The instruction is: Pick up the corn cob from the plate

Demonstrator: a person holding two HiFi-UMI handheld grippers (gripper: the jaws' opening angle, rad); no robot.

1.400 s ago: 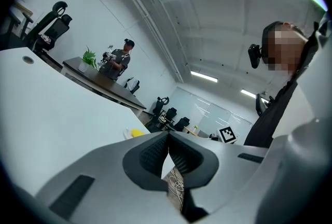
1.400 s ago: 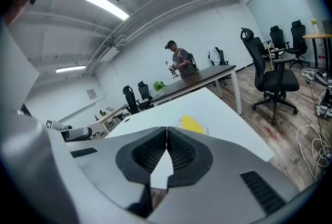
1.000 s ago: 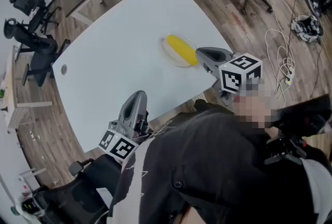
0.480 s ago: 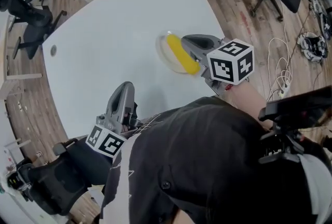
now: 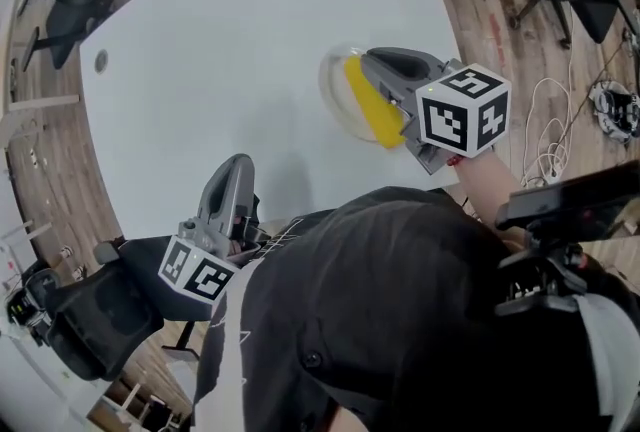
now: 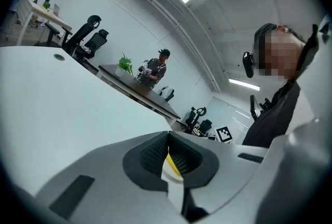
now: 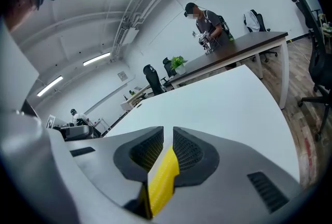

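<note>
- Left gripper [image 5: 238, 176] hangs low at the near edge of the white table [image 5: 220, 40], well apart from the work. Its jaws are pressed together with nothing between them, and it has no part in this step.
- Mid-table sits the pale plate [image 5: 329, 84], with the yellow corn cob [image 5: 366, 102] lying lengthwise on it, one end toward the person.
- Right gripper [image 5: 384, 63] is over the plate, just beside and partly above the cob. Its jaws are drawn almost together, leaving only a slit. Its own view shows the cob as a yellow strip below that slit, not caught between the pads.
- As I judge it, the reach is made but the grasp is not. The jaws need to spread wider than the cob before they come down.
- Better to turn the gripper so the pads cross the cob near its middle, since they now run along it.
- Close gently: a round cob may roll or skid on the plate, and the plate itself may slide.
</note>
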